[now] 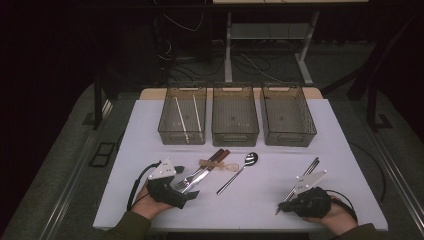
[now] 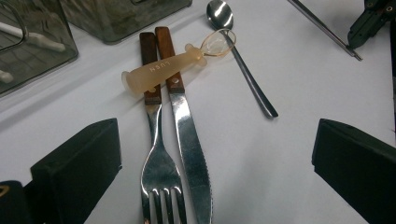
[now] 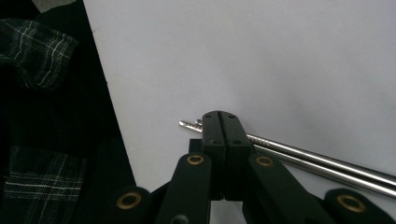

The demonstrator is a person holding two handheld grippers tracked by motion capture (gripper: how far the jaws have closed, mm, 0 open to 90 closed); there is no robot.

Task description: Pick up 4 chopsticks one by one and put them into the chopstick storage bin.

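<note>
White table (image 1: 260, 200) bears everything; left gripper (image 2: 215, 177) stands wide open around the fork (image 2: 159, 172) and knife (image 2: 189, 140), near the table's front-left; right gripper (image 3: 220, 122), jaws pressed together, rests against metal chopsticks (image 3: 327, 165) front-right.

Both my grippers low at the worktop's (image 1: 150, 120) near edge

My left gripper (image 1: 192, 194) rests with jaws spread wide; my right gripper (image 1: 283, 206), toward the worktop's right corner, has its jaws pressed together.
</note>
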